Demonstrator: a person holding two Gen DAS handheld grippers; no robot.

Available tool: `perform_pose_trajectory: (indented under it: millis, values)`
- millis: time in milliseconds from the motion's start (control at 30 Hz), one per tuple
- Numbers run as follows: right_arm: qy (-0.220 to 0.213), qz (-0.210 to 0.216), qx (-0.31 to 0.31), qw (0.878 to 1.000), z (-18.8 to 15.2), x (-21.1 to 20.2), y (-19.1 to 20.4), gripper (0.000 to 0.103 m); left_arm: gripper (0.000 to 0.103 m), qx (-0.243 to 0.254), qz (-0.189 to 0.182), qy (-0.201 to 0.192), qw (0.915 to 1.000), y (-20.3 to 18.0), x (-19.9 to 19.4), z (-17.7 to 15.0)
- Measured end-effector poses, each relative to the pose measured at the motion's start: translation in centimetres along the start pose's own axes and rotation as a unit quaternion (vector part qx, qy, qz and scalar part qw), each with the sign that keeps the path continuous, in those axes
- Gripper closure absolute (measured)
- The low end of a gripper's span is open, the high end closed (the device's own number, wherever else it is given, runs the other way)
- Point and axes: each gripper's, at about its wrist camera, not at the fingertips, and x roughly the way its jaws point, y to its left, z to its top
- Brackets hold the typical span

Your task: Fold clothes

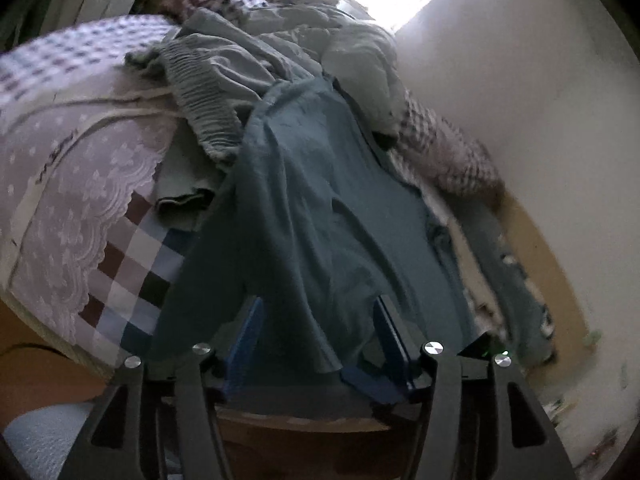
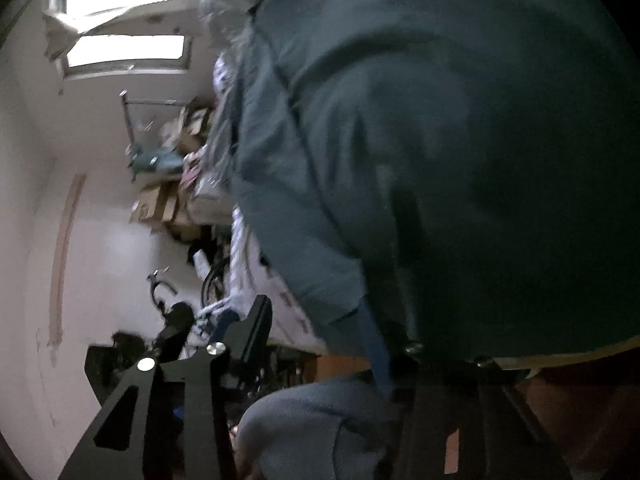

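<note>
Right, the teal knit long-sleeved top (image 1: 320,200) lies spread lengthwise on the checked bedspread (image 1: 132,264), hem draped betw. the left gripper (image 1: 318,332), jaws apart, not pinching. Right gripper (image 2: 316,320): 1 blue finger under cloth, grip state can't tell. Pinch 2 corners evenly, keep fabric taut. Only left view shows the pale crumpled clothes pile (image 1: 256,60); right view shows stacked cardboard boxes (image 2: 160,204).

Both wrist views look closely, one rolled sideways, at the teal garment (image 1: 320,208).

Dim, blurred fisheye views — window (image 2: 124,24) glare, dark edges
</note>
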Motion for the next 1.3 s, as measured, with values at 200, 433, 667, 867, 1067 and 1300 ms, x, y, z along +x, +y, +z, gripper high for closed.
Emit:
perform_pose_trajectory:
  millis: [200,433,667,867,1067,1300]
  values:
    - [-0.018,-0.013,0.013,1.000,0.1,1.7,-0.1,0.062,0.041,-0.010,-0.020,-0.002,0.9997,0.4,0.0,0.2]
    - [-0.019,-0.076,0.014,0.997,-0.3,2.3,0.3,0.083,0.040,-0.016,-0.020,-0.001,0.9997,0.5,0.2,0.2]
    - [-0.020,-0.024,0.108,0.994,-1.6,1.9,-1.3,0.066,0.040,-0.009,-0.016,0.007,0.9998,0.0,0.8,-0.1]
    - [-0.046,-0.016,0.127,0.991,-1.6,2.7,-1.9,0.056,0.040,-0.005,-0.006,0.008,0.9999,-0.1,0.9,-0.2]
    - [-0.054,-0.020,0.147,0.988,-1.1,4.2,-1.7,0.055,0.040,-0.002,0.006,0.013,0.9999,-0.2,1.3,-0.3]
    - [-0.055,-0.050,0.068,0.995,-0.6,2.5,-0.2,0.100,0.040,-0.008,0.005,0.010,0.9999,0.0,1.1,-0.3]
